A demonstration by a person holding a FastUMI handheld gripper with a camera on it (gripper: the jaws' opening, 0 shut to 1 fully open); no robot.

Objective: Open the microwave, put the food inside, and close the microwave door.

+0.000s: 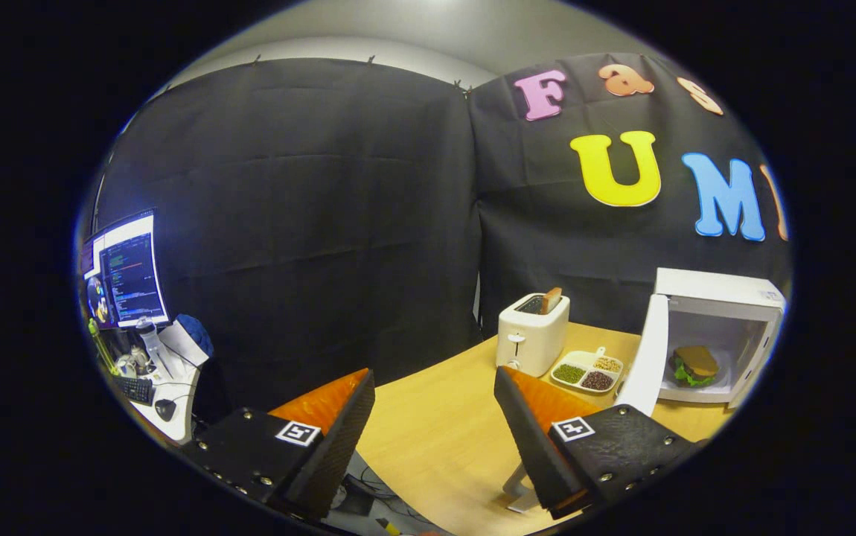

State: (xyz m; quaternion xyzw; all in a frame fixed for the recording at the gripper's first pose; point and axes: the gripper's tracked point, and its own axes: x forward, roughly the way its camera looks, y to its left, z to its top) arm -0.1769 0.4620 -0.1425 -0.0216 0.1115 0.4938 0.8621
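Even, moderate overhead lighting; the table is brightly lit with soft, faint shadows. A monitor glows strongly, nearly overexposed against the dark cloth wall. Strong fisheye distortion bends straight lines toward the periphery, where detail softens. The open gripper fingers appear sharp.

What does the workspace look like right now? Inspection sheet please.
Surface: light wooden table, bare ahead of the fingers.
Job's things: white microwave with its door open; burger inside.
Clutter: white toaster holding a bread slice; white three-compartment dish of beans beside it.
Grippers: gripper open, holding nothing, back from the microwave.
Cables: dark cables below the table edge.
Surroundings: black cloth wall; lit monitor and keyboard on a side desk.
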